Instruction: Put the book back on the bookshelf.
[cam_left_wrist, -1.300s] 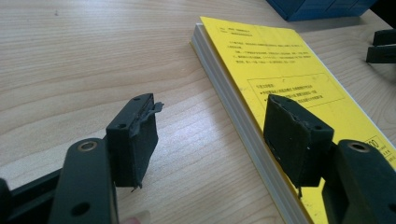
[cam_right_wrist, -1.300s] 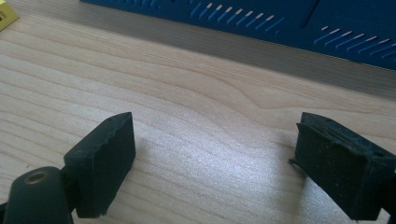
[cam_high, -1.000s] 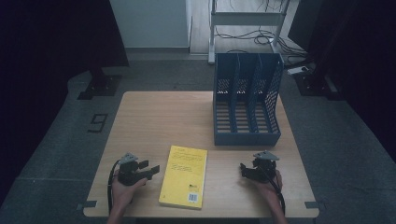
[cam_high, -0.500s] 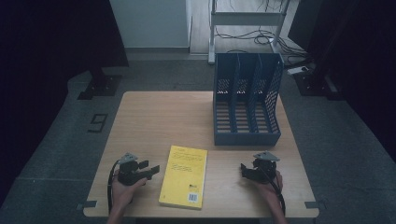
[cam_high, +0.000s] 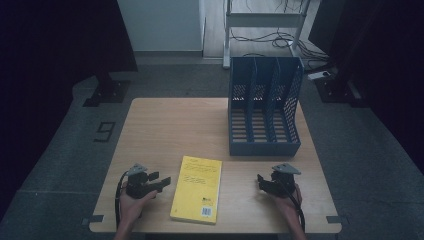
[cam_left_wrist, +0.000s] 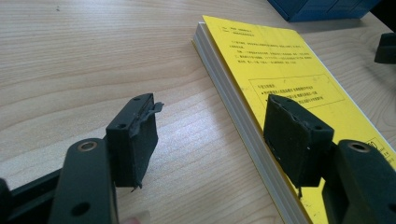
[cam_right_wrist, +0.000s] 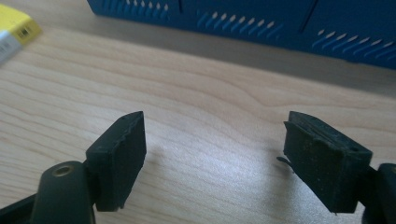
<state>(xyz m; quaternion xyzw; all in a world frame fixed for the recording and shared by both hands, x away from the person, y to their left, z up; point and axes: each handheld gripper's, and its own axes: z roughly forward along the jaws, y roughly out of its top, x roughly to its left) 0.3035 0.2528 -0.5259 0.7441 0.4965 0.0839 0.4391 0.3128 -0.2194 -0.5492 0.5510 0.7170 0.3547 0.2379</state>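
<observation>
A yellow book (cam_high: 196, 189) lies flat near the wooden table's (cam_high: 170, 125) front edge, between my two hands. My left gripper (cam_high: 162, 181) rests at the book's left side and is open. In the left gripper view (cam_left_wrist: 212, 121) one jaw stands over bare wood and the other over the book's (cam_left_wrist: 280, 65) near edge, neither pressing on it. My right gripper (cam_high: 261, 179) rests to the right of the book, open. Its jaws (cam_right_wrist: 215, 126) have just been closing a little, with only bare wood between them.
A blue file rack (cam_high: 264, 115) with three slots stands upright at the table's back right; its perforated wall (cam_right_wrist: 261, 18) crosses the top of the right gripper view. The book's corner (cam_right_wrist: 14, 28) shows there at the far left. Dark floor surrounds the table.
</observation>
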